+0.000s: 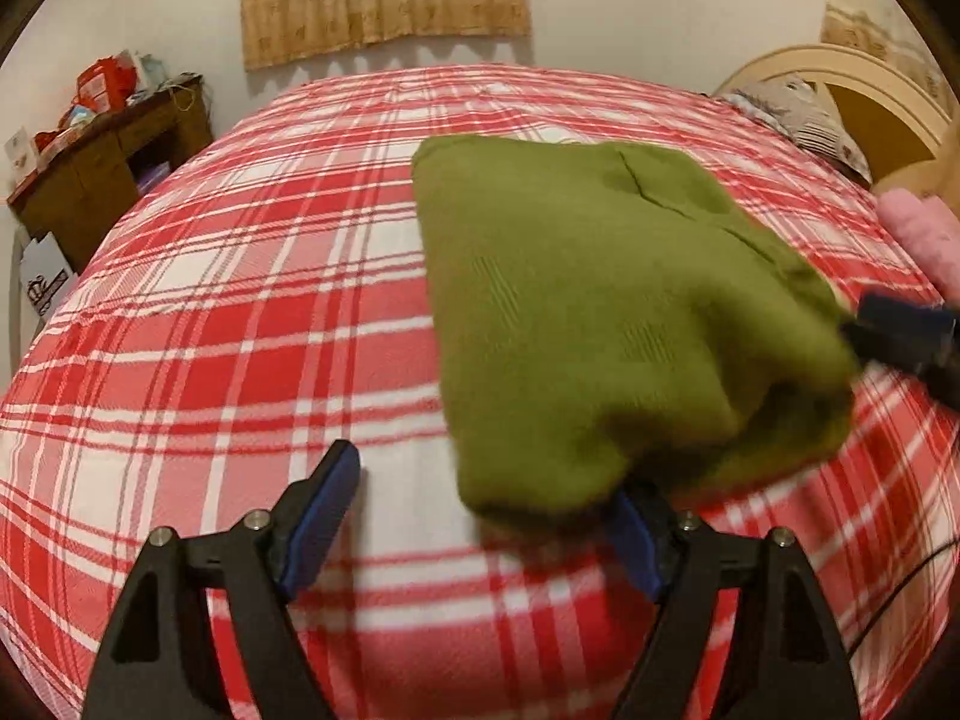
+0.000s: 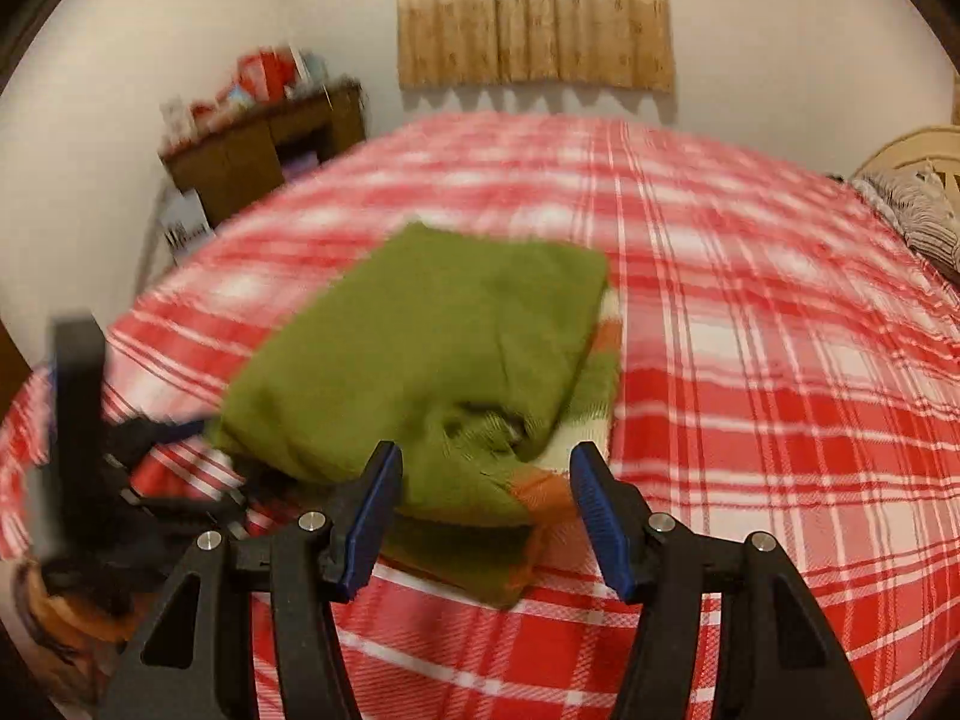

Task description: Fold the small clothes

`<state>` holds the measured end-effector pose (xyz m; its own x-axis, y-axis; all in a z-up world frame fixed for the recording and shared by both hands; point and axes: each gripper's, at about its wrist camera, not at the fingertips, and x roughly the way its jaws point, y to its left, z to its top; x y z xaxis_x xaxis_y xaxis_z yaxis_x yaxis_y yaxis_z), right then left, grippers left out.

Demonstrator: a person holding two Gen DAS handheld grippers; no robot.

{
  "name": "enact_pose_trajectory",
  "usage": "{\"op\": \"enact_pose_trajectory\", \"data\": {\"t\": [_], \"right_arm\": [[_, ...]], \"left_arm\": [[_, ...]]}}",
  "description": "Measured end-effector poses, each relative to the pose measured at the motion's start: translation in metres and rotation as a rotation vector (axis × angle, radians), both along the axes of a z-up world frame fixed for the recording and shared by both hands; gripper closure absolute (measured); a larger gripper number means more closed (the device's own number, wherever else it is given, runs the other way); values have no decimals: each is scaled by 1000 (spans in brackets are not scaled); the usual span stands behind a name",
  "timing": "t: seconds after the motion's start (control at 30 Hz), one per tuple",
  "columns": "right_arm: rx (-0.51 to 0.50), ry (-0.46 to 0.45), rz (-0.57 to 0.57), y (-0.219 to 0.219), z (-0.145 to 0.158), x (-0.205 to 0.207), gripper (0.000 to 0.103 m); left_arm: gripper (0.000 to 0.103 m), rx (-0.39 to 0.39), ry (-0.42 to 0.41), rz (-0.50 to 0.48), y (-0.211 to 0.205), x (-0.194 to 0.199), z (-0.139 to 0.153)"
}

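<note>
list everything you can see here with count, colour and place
green garment: 1, olive green with orange and white striped trim, folded on the bed
bed cover: 1, red and white plaid, under the garment
curtain: 1, beige, on the far wall
wooden cabinet: 1, brown, left of the bed, red clutter on top
headboard: 1, cream, right
pink object: 1, right edge
left tool: 1, black and blue, open at the garment's near edge
right tool: 1, black and blue, open
</note>
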<state>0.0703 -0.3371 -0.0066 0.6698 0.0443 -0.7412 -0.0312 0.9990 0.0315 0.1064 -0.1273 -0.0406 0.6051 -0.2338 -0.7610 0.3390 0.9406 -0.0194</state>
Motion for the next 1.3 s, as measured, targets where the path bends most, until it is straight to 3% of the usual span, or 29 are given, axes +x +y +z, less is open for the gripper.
{"op": "enact_pose_trajectory", "data": {"t": [0.13,0.17,0.2,0.37,0.57,0.63,0.77,0.8,0.87,1.03,1.17,1.2,1.3], "right_arm": [[27,72,15,2,-23,3,71],[13,62,15,5,-24,0,75],[-2,61,22,10,-24,-2,86],[92,73,2,15,-16,-2,90],[443,-15,-19,6,-1,-19,96],[533,-3,-73,-8,-20,-29,99],[603,34,-197,-36,-63,-51,101],[705,9,-204,-46,-76,-61,101],[761,-2,-217,-50,-81,-69,101],[552,-10,-153,-23,-54,-79,99],[455,-89,-163,-28,-24,-95,99],[416,-123,-157,-27,-10,-95,99],[340,-140,-133,-19,12,-79,99]], "left_arm": [[17,-12,10,35,4,6,1],[20,-29,4,41,7,5,3],[27,-37,-2,39,7,2,6],[50,-46,-41,9,2,-7,19],[68,-66,-36,-13,8,-3,21],[71,-66,-45,-34,12,-5,20],[76,-43,-66,-60,17,-11,16],[76,-31,-71,-58,19,-13,14],[76,4,-78,-57,25,-18,8],[73,27,-79,-42,55,-21,7],[34,-81,-112,-59,76,-16,31],[29,-92,-128,-53,76,-12,36],[29,-101,-169,-28,65,10,49]]}}
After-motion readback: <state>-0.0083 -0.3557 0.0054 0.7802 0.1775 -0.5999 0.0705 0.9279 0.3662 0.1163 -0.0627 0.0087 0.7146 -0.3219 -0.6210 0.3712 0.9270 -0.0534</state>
